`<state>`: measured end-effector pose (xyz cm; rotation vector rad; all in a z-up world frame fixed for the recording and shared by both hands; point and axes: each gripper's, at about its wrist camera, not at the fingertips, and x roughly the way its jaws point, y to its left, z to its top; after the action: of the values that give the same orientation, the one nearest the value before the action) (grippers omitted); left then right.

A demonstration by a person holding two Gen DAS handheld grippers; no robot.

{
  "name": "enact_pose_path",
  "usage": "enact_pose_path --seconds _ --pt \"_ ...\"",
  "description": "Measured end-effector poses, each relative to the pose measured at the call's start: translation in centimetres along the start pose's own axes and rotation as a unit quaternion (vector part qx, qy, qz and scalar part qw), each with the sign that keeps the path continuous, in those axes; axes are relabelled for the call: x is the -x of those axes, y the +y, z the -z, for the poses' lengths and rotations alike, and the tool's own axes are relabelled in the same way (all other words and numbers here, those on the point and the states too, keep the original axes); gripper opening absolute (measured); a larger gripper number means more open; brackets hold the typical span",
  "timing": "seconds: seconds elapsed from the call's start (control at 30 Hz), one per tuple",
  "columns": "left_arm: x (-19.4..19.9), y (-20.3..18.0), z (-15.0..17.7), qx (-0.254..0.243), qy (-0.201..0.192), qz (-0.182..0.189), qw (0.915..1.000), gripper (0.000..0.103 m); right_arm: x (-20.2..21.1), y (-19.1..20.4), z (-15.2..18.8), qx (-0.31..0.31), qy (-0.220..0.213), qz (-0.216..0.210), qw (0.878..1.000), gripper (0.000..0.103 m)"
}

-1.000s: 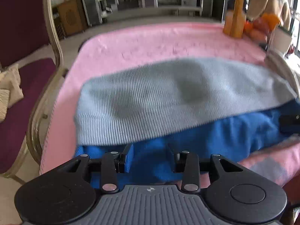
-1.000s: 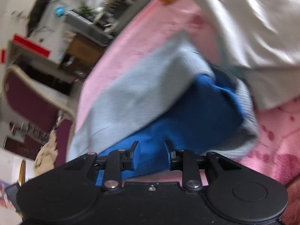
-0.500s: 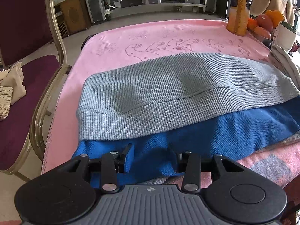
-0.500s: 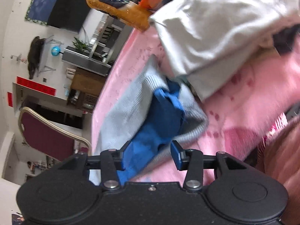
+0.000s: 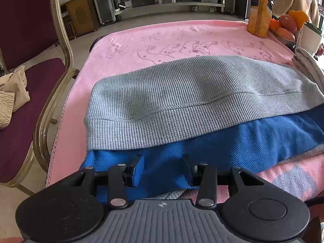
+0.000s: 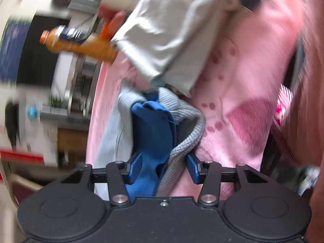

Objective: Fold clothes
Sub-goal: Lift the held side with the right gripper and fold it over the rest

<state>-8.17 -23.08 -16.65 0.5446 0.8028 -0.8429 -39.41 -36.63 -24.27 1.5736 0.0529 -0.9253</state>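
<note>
A grey waffle-knit garment with a blue inner layer (image 5: pixel 202 101) lies folded on the pink blanket (image 5: pixel 162 38). In the left wrist view the grey layer lies over the blue one, and the blue edge (image 5: pixel 222 147) reaches toward me. My left gripper (image 5: pixel 163 170) stands open at that near edge, with blue cloth lying loose between its fingers and covering the right one. The right wrist view is blurred. There my right gripper (image 6: pixel 164 168) is open, with the bunched blue and grey end (image 6: pixel 162 129) of the garment slack between its blue pads (image 6: pixel 134 168).
A gold-framed chair with a maroon seat (image 5: pixel 30 101) stands left of the table, beige cloth on it. An orange bottle (image 5: pixel 260 10), fruit (image 5: pixel 287 22) and a white cup (image 5: pixel 309 38) sit at the far right. Folded pale grey clothes (image 6: pixel 172 30) lie beside the garment's right end.
My right gripper opened and let the garment's end go, then swung round. The cloth in front of the left gripper settled flat, and that gripper kept the same width.
</note>
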Motion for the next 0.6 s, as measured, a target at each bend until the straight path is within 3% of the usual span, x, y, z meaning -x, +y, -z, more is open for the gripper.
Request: enact_pose_path --seconds 0.2,0.3,0.6 --pt "0.0 0.1 0.0 0.002 0.000 0.001 1.0000 0.043 -2.6 -1.0 -0.4 -0.046 0.047 -0.060 0.996 0.042" --pt "-0.1 0.0 0.0 0.001 0.000 0.000 1.0000 0.043 -4.4 -0.8 -0.4 -0.033 0.096 -0.088 0.991 0.041" --pt "-0.1 0.3 0.1 0.006 0.002 0.001 1.0000 0.044 -4.3 2.0 -0.9 0.037 0.012 -0.063 0.997 0.040"
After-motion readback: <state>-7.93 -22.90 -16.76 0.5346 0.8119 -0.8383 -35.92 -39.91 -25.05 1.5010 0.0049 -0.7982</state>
